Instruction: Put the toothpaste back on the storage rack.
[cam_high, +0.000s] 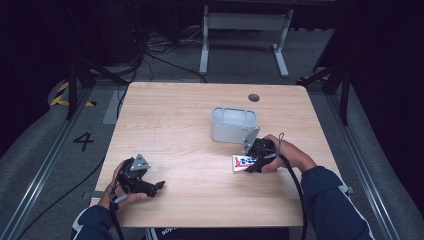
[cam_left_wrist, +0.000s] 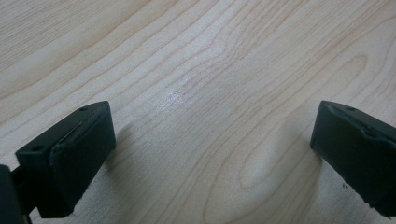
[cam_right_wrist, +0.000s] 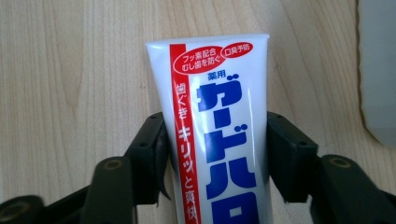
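A white toothpaste tube (cam_high: 241, 162) with red and blue print lies flat on the wooden table (cam_high: 175, 115), right of centre. My right gripper (cam_high: 249, 164) comes at it from the right, and its black pads press on both sides of the tube (cam_right_wrist: 219, 116), so it is shut on it. The tube's flat crimped end points away from that gripper (cam_right_wrist: 215, 154). Near the front left edge, my left gripper (cam_high: 159, 186) rests low over bare wood. In the left gripper view its pads stand wide apart with nothing between them (cam_left_wrist: 215, 154).
A grey open-topped container (cam_high: 233, 125) stands just behind the tube, and its side shows at the right edge of the right gripper view (cam_right_wrist: 378, 70). A small dark round hole (cam_high: 254, 97) sits near the table's far edge. Cables and a metal frame lie on the floor beyond.
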